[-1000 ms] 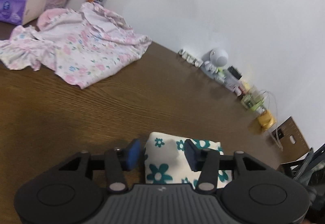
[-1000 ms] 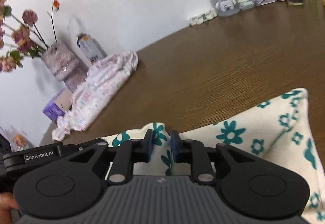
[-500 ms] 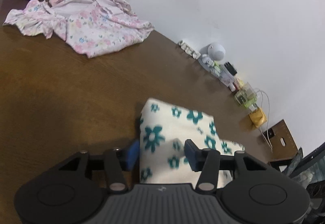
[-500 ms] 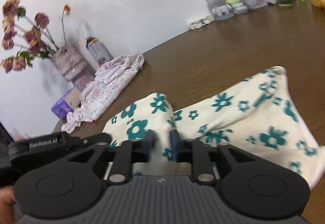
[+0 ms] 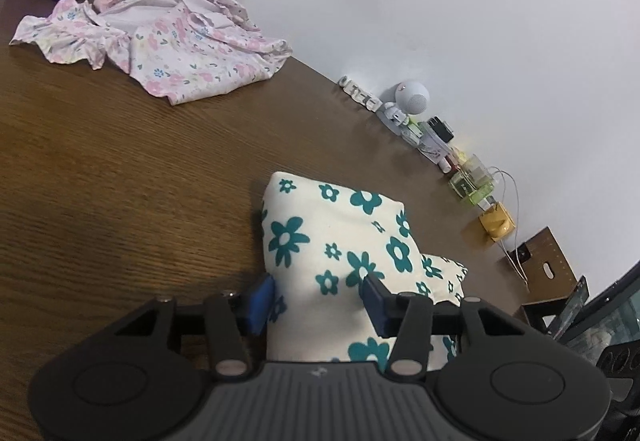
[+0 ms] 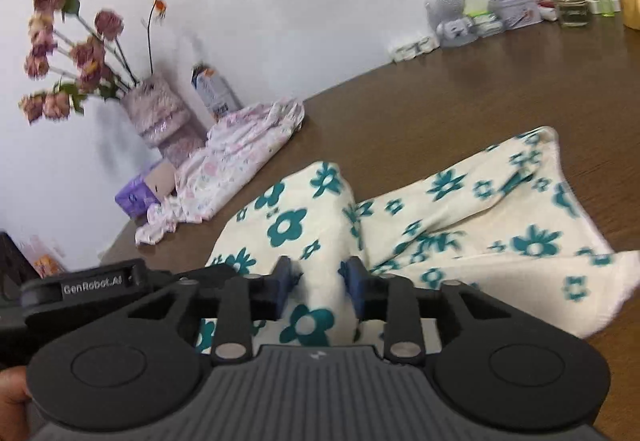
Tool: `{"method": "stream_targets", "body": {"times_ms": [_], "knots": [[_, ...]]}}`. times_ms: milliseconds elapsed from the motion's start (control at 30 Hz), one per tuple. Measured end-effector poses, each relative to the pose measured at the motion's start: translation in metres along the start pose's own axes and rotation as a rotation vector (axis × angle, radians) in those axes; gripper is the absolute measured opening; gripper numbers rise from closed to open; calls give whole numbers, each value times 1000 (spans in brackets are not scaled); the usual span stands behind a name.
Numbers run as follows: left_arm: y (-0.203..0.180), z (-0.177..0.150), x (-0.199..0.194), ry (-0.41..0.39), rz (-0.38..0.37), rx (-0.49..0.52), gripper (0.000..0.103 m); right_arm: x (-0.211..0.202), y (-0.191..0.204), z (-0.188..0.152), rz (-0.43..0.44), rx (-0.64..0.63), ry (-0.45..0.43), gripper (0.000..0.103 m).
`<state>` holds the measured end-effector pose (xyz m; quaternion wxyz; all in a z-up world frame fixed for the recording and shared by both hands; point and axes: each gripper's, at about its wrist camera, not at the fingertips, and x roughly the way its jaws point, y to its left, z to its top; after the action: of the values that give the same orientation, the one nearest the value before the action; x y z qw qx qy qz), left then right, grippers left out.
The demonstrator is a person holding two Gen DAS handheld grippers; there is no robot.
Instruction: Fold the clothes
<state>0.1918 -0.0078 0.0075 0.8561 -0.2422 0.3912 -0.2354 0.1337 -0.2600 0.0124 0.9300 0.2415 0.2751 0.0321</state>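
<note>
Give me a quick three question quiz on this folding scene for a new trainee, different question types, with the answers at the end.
1. True or false: the pink floral garment lies apart from the cream cloth with teal flowers.
2. Which stands nearest the purple tissue box? A) the yellow cup B) the flower vase C) the white speaker figure
3. Fill in: the left gripper is ____ around the teal-flowered cloth.

Key: 1 true. 2 B. 3 open; the right gripper is open too, cloth between its fingers.
</note>
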Motion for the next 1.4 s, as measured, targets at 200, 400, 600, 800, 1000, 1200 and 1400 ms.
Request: {"method": "stream_targets", "body": {"times_ms": [200, 400, 600, 800, 1000, 1200, 1400], "knots": [[-5, -7, -3, -1, 18, 39, 36, 2, -5, -6, 28, 16, 39, 19], [-8, -17, -17, -2, 20, 64, 48, -14, -3, -6, 39, 1, 19, 33], [-10, -24, -27, -32, 28, 72, 30, -6, -1, -15, 44, -8, 65, 20], [-13, -36, -40, -49, 43, 98, 45, -28, -9, -17, 58, 13, 37, 33], [-20, -43, -41, -58, 40, 140, 28, -21, -8, -29, 68, 8, 76, 14], [-20, -46, -40, -40, 39, 121, 18, -36, -12, -28, 87, 18, 49, 25], [-20, -41, -48, -92, 54, 113, 40, -23, -7, -32, 86, -5, 78, 15]]}}
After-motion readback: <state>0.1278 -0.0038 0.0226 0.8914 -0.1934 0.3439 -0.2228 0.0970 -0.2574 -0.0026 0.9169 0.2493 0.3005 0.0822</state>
